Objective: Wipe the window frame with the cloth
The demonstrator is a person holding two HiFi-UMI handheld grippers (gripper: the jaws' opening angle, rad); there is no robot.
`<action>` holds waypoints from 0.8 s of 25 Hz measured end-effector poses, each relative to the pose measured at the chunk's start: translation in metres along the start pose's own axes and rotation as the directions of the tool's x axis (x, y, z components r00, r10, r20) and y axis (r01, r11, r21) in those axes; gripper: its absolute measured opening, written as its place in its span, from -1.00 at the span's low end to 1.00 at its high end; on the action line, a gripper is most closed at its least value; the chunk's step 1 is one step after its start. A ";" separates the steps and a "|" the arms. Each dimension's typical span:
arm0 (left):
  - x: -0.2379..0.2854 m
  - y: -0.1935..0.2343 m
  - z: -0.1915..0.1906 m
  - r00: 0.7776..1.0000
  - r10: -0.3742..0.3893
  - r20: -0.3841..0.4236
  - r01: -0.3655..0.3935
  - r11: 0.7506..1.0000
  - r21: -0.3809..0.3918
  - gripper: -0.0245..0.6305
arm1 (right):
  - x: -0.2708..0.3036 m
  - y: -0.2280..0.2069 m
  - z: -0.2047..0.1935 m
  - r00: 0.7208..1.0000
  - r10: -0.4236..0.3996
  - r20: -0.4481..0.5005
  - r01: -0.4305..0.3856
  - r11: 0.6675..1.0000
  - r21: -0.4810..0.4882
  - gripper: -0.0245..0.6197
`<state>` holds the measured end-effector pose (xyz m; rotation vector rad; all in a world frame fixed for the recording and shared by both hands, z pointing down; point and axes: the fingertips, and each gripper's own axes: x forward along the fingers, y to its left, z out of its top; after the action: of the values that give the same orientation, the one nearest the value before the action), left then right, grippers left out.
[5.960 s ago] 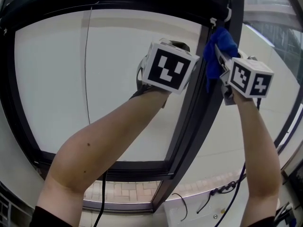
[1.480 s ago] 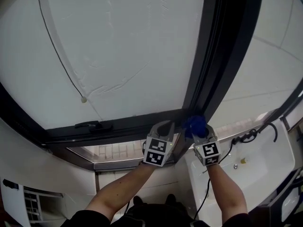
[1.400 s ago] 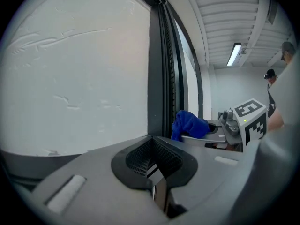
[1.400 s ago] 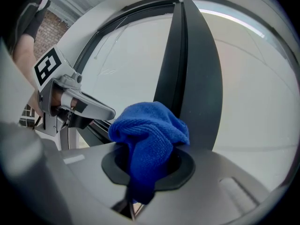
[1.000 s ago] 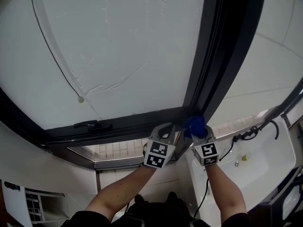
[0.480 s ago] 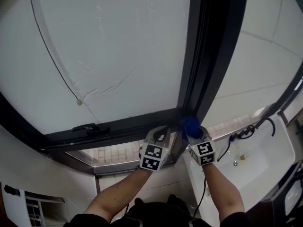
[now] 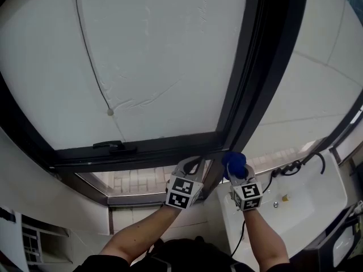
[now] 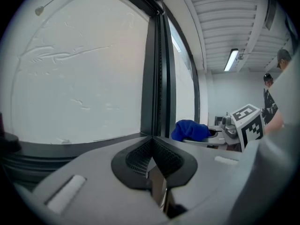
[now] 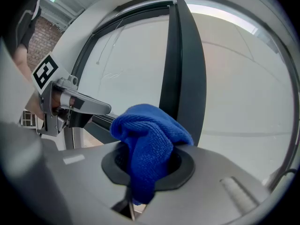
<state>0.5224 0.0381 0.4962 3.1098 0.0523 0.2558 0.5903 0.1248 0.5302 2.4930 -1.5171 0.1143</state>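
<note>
The window frame is filling most of the head view, with its dark upright meeting the bottom rail near the lower centre. A frosted pane is occupying the area left of the upright. A white sink is lying below the frame at the lower right.

The left gripper is pointing at the bottom rail just left of the upright. Its jaws are pressing together with nothing between them, as the left gripper view is showing.

The right gripper is standing just right of the left one. Its jaws are clamping the cloth.

The cloth, blue and bunched, is bulging up out of the right jaws and hanging down between them. It is sitting at the foot of the upright, at the corner with the bottom rail; whether it is touching the frame cannot be determined. The left gripper is lying just beside it, apart from it.

A dark handle is lying on the bottom rail, well left of both grippers. A cord bead is hanging against the pane above it.
</note>
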 end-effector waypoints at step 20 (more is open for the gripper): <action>0.006 0.025 -0.021 0.997 0.065 -0.043 -0.065 0.998 -0.007 -0.95 | 0.053 -0.008 -0.020 0.997 0.063 -0.041 -0.064 0.997 -0.030 -0.73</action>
<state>0.5257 0.0138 0.5186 3.1016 -0.0492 0.3226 0.6233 0.0872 0.5583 2.4044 -1.5706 0.1496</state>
